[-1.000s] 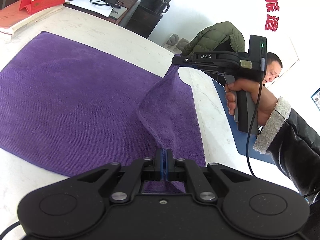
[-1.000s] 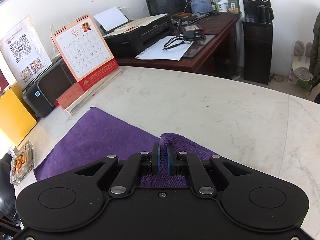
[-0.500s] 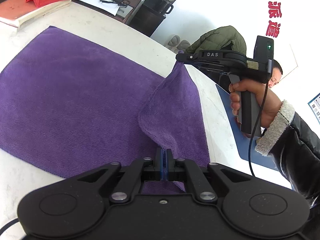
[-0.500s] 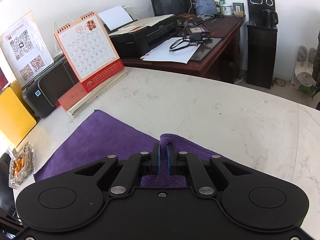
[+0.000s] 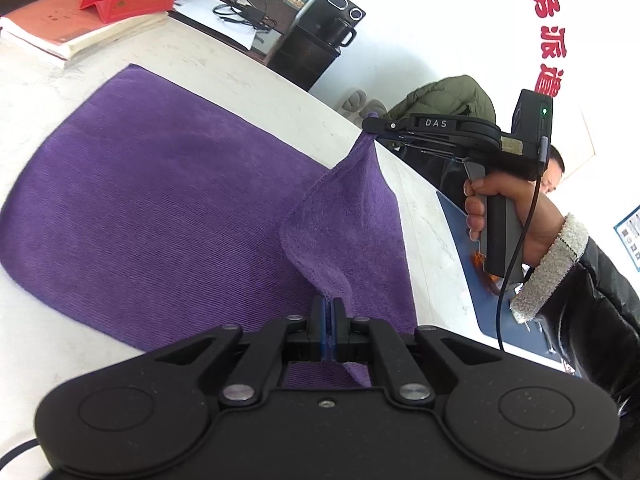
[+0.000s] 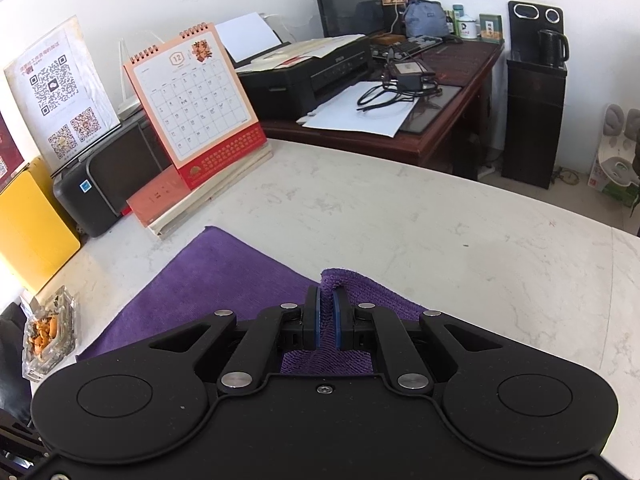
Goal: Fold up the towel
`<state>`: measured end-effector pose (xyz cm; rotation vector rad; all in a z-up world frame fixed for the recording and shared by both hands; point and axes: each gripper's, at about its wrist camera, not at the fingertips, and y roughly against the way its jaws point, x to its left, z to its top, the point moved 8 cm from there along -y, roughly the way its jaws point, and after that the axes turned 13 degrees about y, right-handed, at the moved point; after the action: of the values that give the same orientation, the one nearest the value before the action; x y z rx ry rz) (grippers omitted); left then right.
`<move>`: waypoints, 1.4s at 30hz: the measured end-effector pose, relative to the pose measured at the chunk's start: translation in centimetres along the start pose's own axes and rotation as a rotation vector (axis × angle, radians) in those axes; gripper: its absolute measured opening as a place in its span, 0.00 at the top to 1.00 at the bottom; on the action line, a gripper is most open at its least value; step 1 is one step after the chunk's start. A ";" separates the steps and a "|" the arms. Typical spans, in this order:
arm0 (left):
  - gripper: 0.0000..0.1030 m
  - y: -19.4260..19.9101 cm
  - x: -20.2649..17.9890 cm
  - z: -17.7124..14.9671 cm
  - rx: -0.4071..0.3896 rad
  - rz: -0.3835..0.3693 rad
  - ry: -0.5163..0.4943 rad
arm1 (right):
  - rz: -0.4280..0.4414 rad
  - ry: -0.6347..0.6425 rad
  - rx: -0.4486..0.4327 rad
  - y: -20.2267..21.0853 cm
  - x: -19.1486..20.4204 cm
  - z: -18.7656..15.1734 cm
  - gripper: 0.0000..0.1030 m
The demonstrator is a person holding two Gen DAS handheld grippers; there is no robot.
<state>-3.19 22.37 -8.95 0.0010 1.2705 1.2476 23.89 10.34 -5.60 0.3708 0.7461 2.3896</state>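
Left gripper pinched near corner of the purple ribbed terry towel; right gripper pinched far corner, lifted. Edge between hung in a soft curve, rest flat on white marble table. Beyond: desk calendar.

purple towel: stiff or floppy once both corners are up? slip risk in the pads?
Likely floppy: the purple towel sags in a curved drape between the left gripper and the right gripper. Probably light, since a pinched corner lifts the edge. Slip seems unlikely: the ribbed pile looks grippy, with both jaws closed on cloth.
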 end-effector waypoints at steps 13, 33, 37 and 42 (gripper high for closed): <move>0.98 2.8 1.7 2.1 -0.080 0.009 0.072 | 0.046 0.059 -0.002 -2.3 2.7 2.6 0.94; 0.98 6.8 4.7 4.7 -0.177 0.040 0.161 | 0.134 0.137 -0.003 -5.8 6.7 6.2 0.94; 0.98 7.2 5.2 5.0 -0.192 0.049 0.170 | 0.152 0.151 -0.004 -6.5 7.5 6.9 0.94; 0.98 8.2 5.9 5.5 -0.217 0.059 0.187 | 0.172 0.168 -0.007 -7.3 8.5 7.7 0.94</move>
<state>-6.20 33.04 -6.01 -0.2407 1.2956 1.4579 23.85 23.68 -3.01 0.2420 0.8096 2.6094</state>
